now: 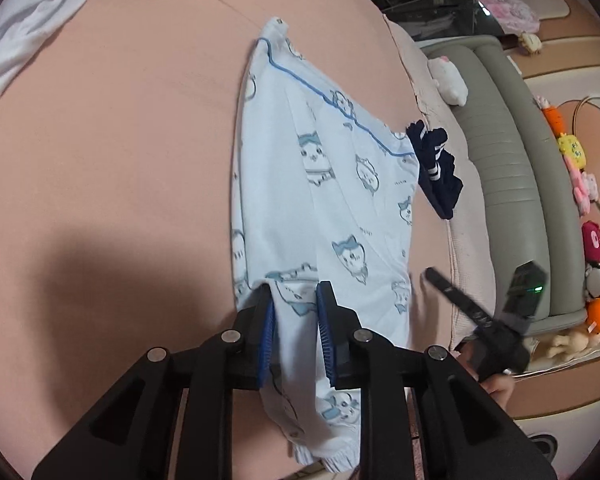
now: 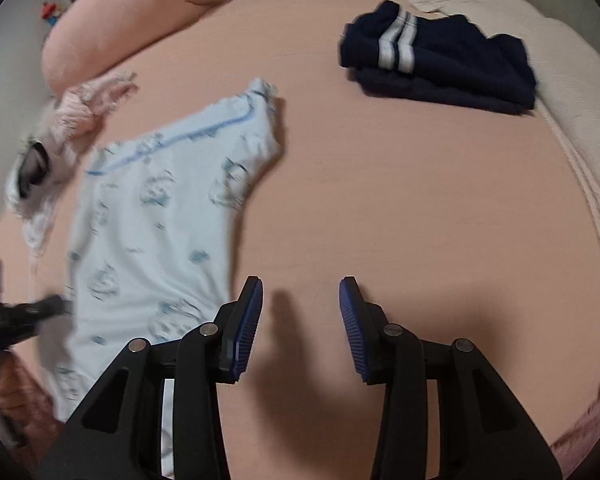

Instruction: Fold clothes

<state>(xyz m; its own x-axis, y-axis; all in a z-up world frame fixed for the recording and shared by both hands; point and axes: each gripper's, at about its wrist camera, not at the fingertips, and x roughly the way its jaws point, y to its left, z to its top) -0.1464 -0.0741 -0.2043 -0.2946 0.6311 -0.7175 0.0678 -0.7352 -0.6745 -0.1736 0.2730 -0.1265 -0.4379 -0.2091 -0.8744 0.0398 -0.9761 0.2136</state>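
Lying half-folded on the bed [image 1: 100, 160], the blue pajamas [image 1: 320, 200] sit between the loose left tongs [image 1: 296, 320], right tongs [image 2: 300, 320] open and empty, dark clothes [image 2: 440, 64] at upper right done.

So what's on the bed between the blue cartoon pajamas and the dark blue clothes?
Nothing. In the right wrist view, only bare pink sheet lies between the pajamas and the dark blue clothes.

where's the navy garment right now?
The navy garment lies folded at the upper right of the right wrist view, on the pink sheet near the bed's edge. In the left wrist view it sits just right of the light-blue pyjamas.
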